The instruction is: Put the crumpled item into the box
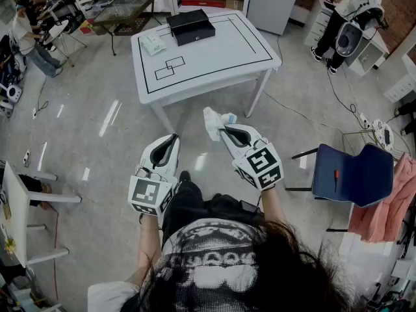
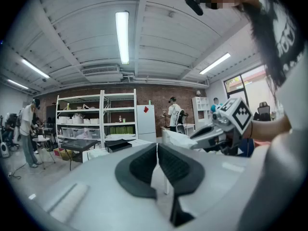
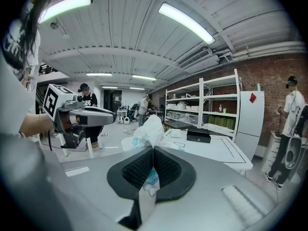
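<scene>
My right gripper (image 1: 223, 129) (image 3: 152, 150) is shut on a crumpled white plastic item with blue print (image 1: 214, 121) (image 3: 146, 133), which sticks out past the jaw tips. It hangs in the air in front of the white table (image 1: 224, 60) (image 3: 219, 150). A black box (image 1: 190, 26) (image 3: 198, 136) sits at the table's far side. My left gripper (image 1: 173, 138) (image 2: 157, 147) is shut with nothing between its jaws, level with the right one and to its left.
A flat white packet (image 1: 153, 43) lies on the table left of the box. Black lines mark rectangles on the tabletop. A blue chair (image 1: 356, 176) stands at the right, another white table (image 1: 13, 212) at the left. Shelves and people stand at the far wall.
</scene>
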`<state>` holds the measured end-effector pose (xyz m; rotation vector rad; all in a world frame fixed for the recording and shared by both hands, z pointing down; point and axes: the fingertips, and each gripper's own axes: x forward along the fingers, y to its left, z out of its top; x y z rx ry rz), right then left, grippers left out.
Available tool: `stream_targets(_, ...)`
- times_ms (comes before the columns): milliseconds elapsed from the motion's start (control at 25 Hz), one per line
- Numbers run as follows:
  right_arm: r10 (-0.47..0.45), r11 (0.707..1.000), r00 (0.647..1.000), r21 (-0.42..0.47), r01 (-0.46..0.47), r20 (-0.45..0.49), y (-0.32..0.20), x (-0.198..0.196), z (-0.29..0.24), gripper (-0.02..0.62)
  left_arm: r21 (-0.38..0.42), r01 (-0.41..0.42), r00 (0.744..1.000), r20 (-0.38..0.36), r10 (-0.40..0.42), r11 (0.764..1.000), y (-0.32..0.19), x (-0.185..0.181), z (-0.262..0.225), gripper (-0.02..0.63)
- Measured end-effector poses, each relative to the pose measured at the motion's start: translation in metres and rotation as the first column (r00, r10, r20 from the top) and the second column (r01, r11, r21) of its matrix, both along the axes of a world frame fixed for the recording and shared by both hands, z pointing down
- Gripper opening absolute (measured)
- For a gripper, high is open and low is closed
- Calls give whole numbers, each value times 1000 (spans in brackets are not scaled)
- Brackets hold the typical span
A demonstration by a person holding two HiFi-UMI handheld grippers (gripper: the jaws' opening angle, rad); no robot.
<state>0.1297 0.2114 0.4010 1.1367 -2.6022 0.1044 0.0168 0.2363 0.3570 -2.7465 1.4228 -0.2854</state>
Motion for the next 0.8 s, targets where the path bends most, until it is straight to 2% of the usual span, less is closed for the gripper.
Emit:
stream_targets(360,-6,1000,1000,2,6,22,-9,3,1,9,-9,14,1000,-20,-15,1000,-5,1,0,0)
stream_targets(800,-14,999,1000,-32,15,28,-34,-1,10,9,-28,24,1000,-11,-24,999,-39,-5,5,0)
